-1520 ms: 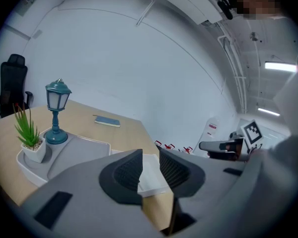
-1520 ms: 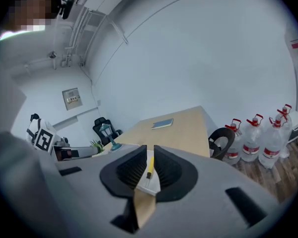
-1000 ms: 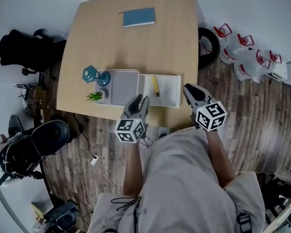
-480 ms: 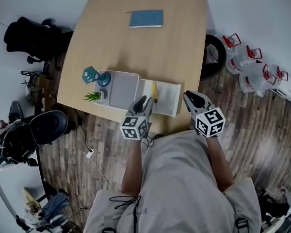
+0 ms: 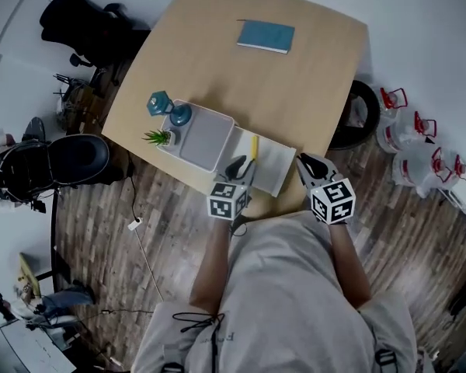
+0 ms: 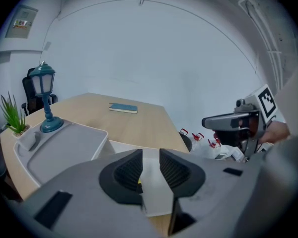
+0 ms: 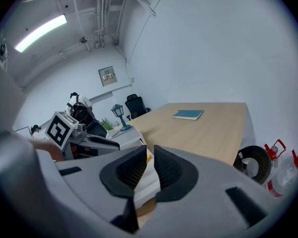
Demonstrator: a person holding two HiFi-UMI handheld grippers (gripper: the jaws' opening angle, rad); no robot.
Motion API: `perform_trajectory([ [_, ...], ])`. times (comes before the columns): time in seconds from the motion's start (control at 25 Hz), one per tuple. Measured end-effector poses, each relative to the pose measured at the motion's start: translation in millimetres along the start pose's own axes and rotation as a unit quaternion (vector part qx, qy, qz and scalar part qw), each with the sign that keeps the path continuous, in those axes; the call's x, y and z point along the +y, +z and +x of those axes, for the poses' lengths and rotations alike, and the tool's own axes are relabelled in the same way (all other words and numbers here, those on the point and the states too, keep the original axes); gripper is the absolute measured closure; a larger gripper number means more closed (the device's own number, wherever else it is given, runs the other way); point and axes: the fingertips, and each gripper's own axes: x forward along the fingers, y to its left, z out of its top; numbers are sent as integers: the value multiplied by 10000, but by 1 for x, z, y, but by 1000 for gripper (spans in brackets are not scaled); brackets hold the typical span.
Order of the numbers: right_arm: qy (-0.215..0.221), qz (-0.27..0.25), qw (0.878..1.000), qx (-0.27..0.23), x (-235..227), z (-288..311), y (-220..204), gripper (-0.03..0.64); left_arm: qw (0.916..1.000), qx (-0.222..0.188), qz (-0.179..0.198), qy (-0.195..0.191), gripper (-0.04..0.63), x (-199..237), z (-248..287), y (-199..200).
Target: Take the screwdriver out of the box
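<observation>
A yellow-handled screwdriver [image 5: 253, 148] lies in the open white box [image 5: 276, 164] near the table's front edge. In the head view my left gripper [image 5: 238, 167] hangs over the box's near left corner, its tips just short of the screwdriver. My right gripper [image 5: 307, 164] hovers beside the box's right end. Both hold nothing, and their jaws stand almost together with only a narrow slit. In the left gripper view the left gripper [image 6: 150, 160] shows a sliver of the yellow screwdriver [image 6: 139, 186] through the slit. The right gripper [image 7: 150, 168] points at the box [image 7: 150, 183].
A grey tray [image 5: 206, 136] adjoins the box on its left, with a teal lamp [image 5: 168, 108] and a small plant [image 5: 157, 137] beside it. A blue book [image 5: 266, 36] lies at the table's far side. Office chairs [image 5: 70, 158] stand left; red-capped bottles [image 5: 410, 142] sit on the floor right.
Both grippers have moved forward toward the box; the left one now reaches over its near edge. The head camera has swung, so the table sits more tilted in view.
</observation>
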Motion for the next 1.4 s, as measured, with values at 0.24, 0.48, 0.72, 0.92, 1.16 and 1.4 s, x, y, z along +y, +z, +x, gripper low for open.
perform_trajectory([
  [0.24,478,-380,9976,327,17,14,-7,569,9995,176,-63,264,494,1,8,-7],
  [0.48,647,-525,9958,384,23,12,-12,566,9987,254,-145,420,494,1,15,-8],
  [0.72,602,-338,9969,390,19,3,-25,568,9978,364,-170,536,494,6,15,-9],
  [0.92,423,-336,9981,285,9,-4,-25,568,9965,486,-232,642,494,11,30,-13],
  [1.16,385,-379,9983,237,12,-10,-24,568,9953,664,-209,670,494,17,44,-16],
  [1.4,374,-549,9975,251,12,-5,-20,566,9911,1063,-233,768,494,25,60,-25],
])
